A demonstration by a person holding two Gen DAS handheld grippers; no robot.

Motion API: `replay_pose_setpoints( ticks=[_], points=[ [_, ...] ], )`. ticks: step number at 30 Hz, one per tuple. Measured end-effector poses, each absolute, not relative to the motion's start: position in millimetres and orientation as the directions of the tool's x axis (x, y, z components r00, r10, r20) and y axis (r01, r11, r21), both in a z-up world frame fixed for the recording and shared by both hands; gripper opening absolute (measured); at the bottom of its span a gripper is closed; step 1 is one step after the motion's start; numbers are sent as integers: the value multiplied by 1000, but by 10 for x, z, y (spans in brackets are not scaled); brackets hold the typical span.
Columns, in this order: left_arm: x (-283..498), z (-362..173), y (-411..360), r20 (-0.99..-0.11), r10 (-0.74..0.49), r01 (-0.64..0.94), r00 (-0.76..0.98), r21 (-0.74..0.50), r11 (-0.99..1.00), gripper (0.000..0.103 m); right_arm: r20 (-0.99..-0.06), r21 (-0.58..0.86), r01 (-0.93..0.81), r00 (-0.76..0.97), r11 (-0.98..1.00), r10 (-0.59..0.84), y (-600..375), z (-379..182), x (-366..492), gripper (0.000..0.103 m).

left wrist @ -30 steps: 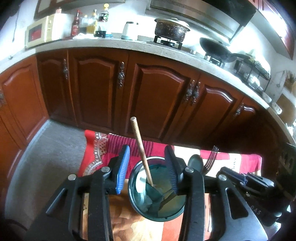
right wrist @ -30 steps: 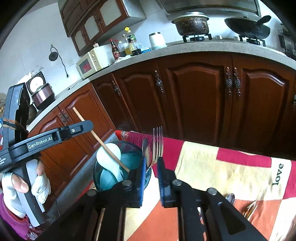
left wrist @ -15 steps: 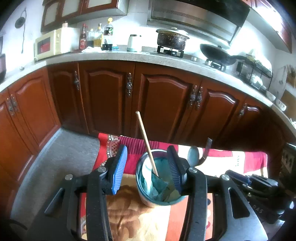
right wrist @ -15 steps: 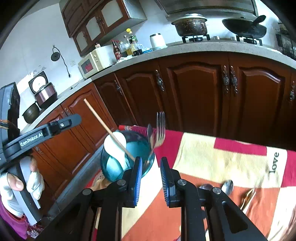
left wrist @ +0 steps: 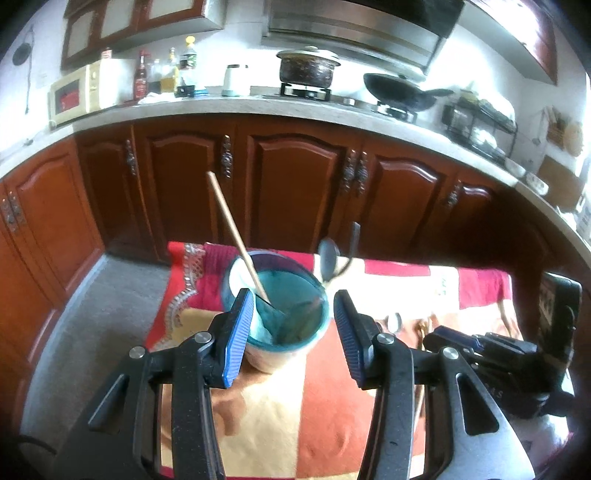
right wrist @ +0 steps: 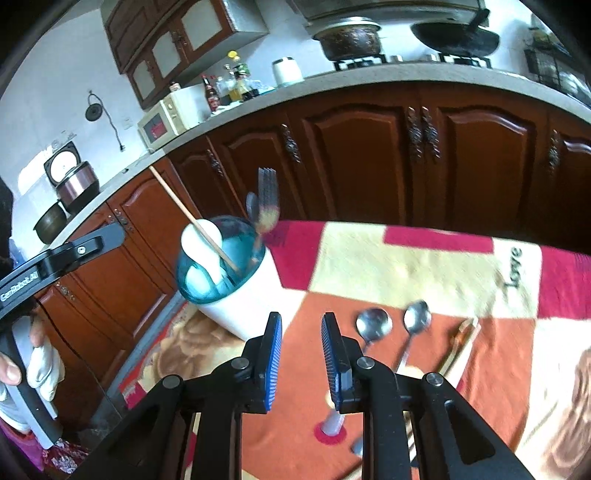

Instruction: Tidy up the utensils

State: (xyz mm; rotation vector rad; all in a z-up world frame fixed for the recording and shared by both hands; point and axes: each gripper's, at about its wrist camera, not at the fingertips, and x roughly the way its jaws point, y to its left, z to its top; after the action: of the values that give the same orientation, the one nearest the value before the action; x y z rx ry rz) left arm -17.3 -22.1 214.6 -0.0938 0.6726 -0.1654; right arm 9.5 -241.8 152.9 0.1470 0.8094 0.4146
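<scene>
We see a kitchen: dark red-brown wooden base cabinets (left wrist: 295, 184) with ornate metal handles, under a curved pale stone counter (left wrist: 229, 107). On it sit a cream microwave (left wrist: 75, 98), bottles (left wrist: 164, 74), a white kettle (left wrist: 236, 79), a lidded pot (left wrist: 308, 68) and a black wok (left wrist: 397, 94) on burners, below a range hood (left wrist: 354, 26). Glass-front wall cabinets (right wrist: 177, 40) hang on white walls. Grey floor (left wrist: 88, 314). Bright daylight comes from the right, by a dish rack (left wrist: 480, 125).

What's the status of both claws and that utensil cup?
Both claws, left and right, empty. Utensil cup holds fork, chopstick. Two spoons still on blanket.
</scene>
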Motion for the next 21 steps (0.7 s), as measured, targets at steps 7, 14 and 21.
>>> replay_pose_setpoints(
  ticks=[7, 14, 21],
  points=[
    [-318, 1923, -473, -640, -265, 200, 721, -174, 964, 45, -708, 286, -226, 605, 931, 364, -2826, 1270, -83, 20],
    [-306, 1589, -840, -696, -324, 269, 641, -192, 944, 45, -743, 322, -125, 581, 939, 332, -3261, 911, -102, 20],
    [-101, 1214, -1128, -754, -373, 298, 542, -243, 923, 45, -722, 394, -98, 582, 914, 374, -3404, 775, 134, 20]
  ],
)
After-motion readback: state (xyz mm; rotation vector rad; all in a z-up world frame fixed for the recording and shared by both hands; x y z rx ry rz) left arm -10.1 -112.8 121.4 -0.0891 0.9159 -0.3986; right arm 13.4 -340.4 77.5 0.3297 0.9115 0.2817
